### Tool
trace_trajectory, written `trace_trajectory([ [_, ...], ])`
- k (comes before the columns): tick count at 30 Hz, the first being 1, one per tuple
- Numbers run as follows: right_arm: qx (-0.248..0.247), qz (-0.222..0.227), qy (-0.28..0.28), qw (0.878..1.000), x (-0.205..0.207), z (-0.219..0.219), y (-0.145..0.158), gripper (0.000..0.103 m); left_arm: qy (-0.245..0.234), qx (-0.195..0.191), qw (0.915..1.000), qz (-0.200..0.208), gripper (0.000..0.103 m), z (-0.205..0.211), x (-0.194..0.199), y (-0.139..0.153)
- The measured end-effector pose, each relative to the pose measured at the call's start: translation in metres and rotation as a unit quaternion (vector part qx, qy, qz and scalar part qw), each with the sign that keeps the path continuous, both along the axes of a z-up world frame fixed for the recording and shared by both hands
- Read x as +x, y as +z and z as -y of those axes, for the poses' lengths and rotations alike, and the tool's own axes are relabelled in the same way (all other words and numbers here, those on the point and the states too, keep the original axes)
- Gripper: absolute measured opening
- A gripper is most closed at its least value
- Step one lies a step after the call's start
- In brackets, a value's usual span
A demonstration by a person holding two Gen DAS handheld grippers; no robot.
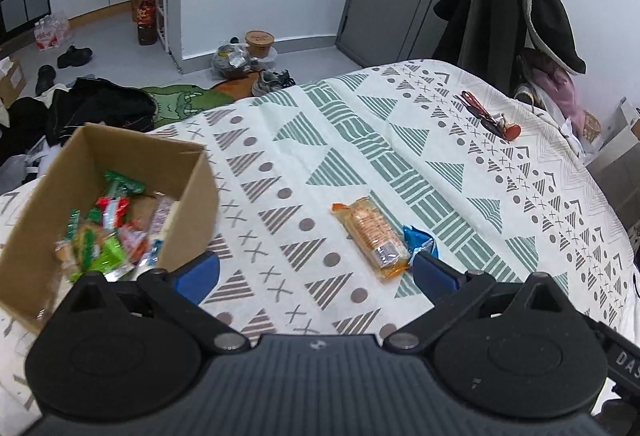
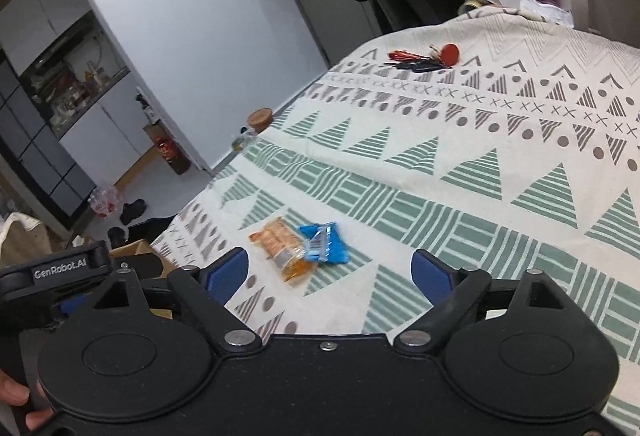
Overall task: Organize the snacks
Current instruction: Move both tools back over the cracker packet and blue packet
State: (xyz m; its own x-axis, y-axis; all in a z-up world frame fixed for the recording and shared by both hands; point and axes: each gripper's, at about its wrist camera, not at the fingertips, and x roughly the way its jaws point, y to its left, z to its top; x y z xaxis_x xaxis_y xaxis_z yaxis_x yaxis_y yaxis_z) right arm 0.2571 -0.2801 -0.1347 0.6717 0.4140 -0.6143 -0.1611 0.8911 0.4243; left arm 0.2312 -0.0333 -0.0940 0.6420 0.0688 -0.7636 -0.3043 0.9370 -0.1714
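Observation:
An orange cracker packet [image 1: 372, 242] lies on the patterned cloth, with a blue snack packet [image 1: 418, 241] touching its right side. A cardboard box [image 1: 188, 204] at the left holds several bright snack packets [image 1: 106, 232]. My left gripper [image 1: 316, 274] hovers open just in front of the two packets, nothing between its blue fingers. In the right wrist view the orange packet [image 2: 280, 246] and blue packet [image 2: 326, 242] lie ahead of my right gripper [image 2: 330, 270], which is open and empty. The left gripper's body [image 2: 60, 268] shows at the lower left there.
The patterned tablecloth [image 1: 360, 140] covers a rounded table. A bunch of keys with red tags [image 1: 490, 116] lies at the far side. Beyond the edge are a chair draped with dark clothes [image 1: 516, 8], clothes, shoes and bottles on the floor.

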Motion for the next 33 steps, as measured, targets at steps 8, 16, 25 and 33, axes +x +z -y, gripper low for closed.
trace_trajectory([
  [8, -0.004, -0.017, 0.007, 1.000, 0.029, -0.010, -0.016, 0.080, -0.005, -0.007, 1.0000, -0.004, 0.101, 0.007, 0.035, -0.021],
  [16, -0.014, -0.038, 0.019, 0.999, 0.058, -0.029, -0.032, 0.071, -0.003, -0.029, 0.9995, -0.009, 0.100, -0.002, 0.061, -0.048],
  [25, -0.021, -0.063, 0.025, 0.997, 0.086, -0.044, -0.055, 0.060, -0.005, -0.055, 0.9982, -0.025, 0.095, -0.007, 0.089, -0.073],
  [33, -0.035, -0.076, 0.046, 0.995, 0.103, -0.061, -0.075, 0.054, -0.009, -0.079, 0.9961, -0.039, 0.094, -0.012, 0.109, -0.095],
])
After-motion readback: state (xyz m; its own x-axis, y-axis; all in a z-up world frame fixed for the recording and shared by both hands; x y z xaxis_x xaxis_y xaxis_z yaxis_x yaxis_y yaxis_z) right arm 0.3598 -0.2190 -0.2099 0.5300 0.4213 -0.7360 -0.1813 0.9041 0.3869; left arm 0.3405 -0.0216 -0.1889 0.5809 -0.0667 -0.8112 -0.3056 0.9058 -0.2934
